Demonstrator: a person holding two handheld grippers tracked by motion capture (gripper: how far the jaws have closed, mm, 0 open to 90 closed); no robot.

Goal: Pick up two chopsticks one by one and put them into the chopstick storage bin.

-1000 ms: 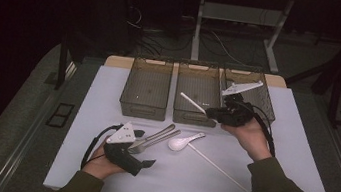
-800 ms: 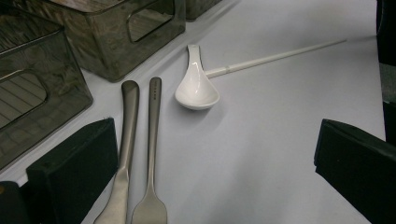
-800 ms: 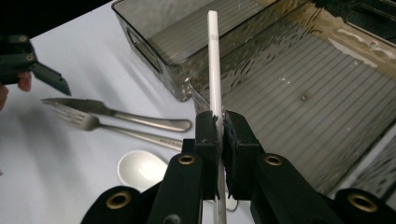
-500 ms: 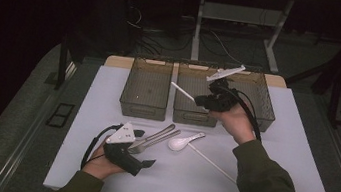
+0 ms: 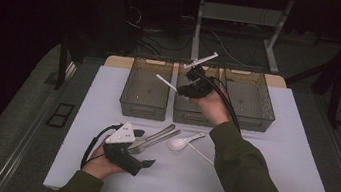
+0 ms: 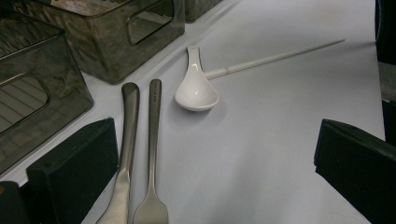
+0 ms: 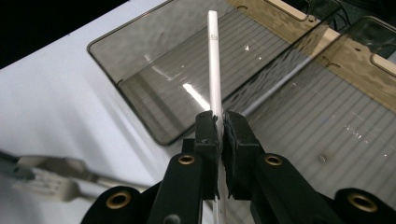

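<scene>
From the high view, the right gripper (image 5: pixel 185 87) is up over the middle bin (image 5: pixel 195 110), clamped on a thin white chopstick (image 5: pixel 166 83) that pokes out toward the left bin (image 5: pixel 143 103). A third bin (image 5: pixel 252 107) sits to the right of those two. The left gripper (image 5: pixel 147 149) is parked on the white table (image 5: pixel 267 180) near the front edge, jaws apart with nothing in them, just beside a metal fork (image 5: pixel 143 147) and a metal knife (image 5: pixel 153 135). A white soup spoon (image 5: pixel 183 142) lies right of those, with a second white chopstick (image 5: pixel 200 155) touching it.

Left gripper view: both black jaws stand wide at the bottom corners, released. The knife (image 6: pixel 127 140) and fork (image 6: pixel 152 154) lie side by side between them, the soup spoon (image 6: pixel 196 91) is a bit farther out, and the second chopstick (image 6: pixel 275 58) runs off from beside its handle. Two bins show at top left.

Right gripper view: jaws squeezed tight on the chopstick (image 7: pixel 214 60), which sticks straight up over the smoky bin floor; the blurry fork (image 7: pixel 56 184) lies on the table at lower left
</scene>
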